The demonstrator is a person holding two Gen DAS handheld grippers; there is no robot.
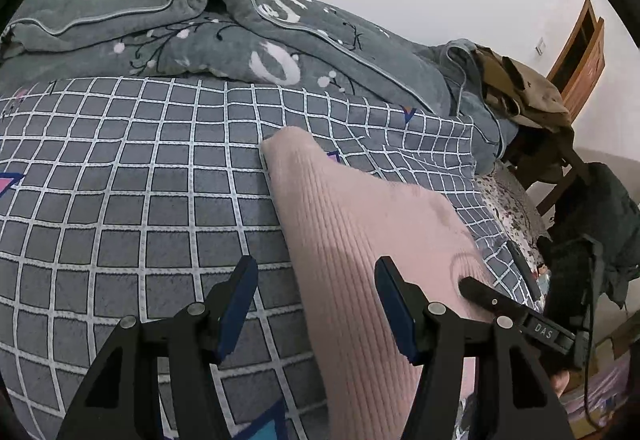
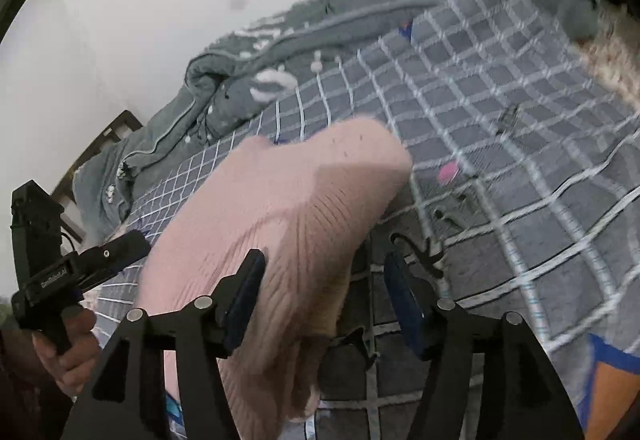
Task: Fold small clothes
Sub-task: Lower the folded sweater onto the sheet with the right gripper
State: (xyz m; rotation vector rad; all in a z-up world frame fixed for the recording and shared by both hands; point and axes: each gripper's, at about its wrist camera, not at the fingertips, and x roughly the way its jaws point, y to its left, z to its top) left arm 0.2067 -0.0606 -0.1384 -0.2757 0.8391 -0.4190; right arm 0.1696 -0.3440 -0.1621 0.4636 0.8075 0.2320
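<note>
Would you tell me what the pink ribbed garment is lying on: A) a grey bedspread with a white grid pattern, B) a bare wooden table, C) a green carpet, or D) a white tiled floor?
A: the pink ribbed garment lies on the grey bedspread crossed by white grid lines.

The pink ribbed knit garment (image 1: 360, 224) lies on my bed's grey checked sheet (image 1: 140, 180), folded into a long, narrow shape. One rounded end points toward the grey quilt (image 1: 200, 28). Its surface is smooth and fine-ribbed lengthwise; the near end bulges upward.
</note>
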